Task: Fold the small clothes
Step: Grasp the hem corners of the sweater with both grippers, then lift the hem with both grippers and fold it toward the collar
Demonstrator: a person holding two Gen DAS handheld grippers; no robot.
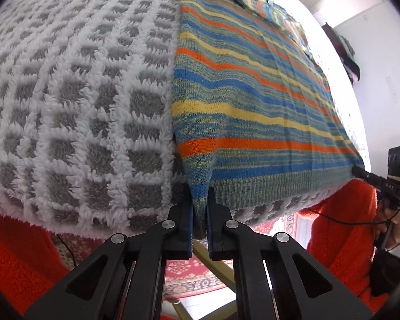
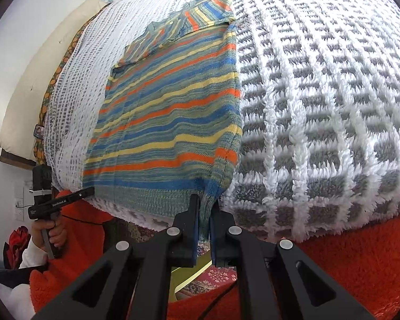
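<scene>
The left gripper [image 1: 200,213] is reaching in from the bottom edge, its two black fingers [image 1: 185,224] pinching a hem corner of a striped knit sweater [image 1: 248,101]. The sweater, banded in blue, orange, yellow and green, is lying flat beyond the fingers and stretching away to their right. It is resting on a fluffy white and grey checked blanket [image 1: 74,101], which is filling the space to the left. Far right of the fingers, the right gripper [image 1: 360,173] is meeting the sweater's other hem corner, with a hand [image 1: 392,226] gripping its handle. An orange fleece cover [image 1: 18,261] is showing beneath the blanket edge.
</scene>
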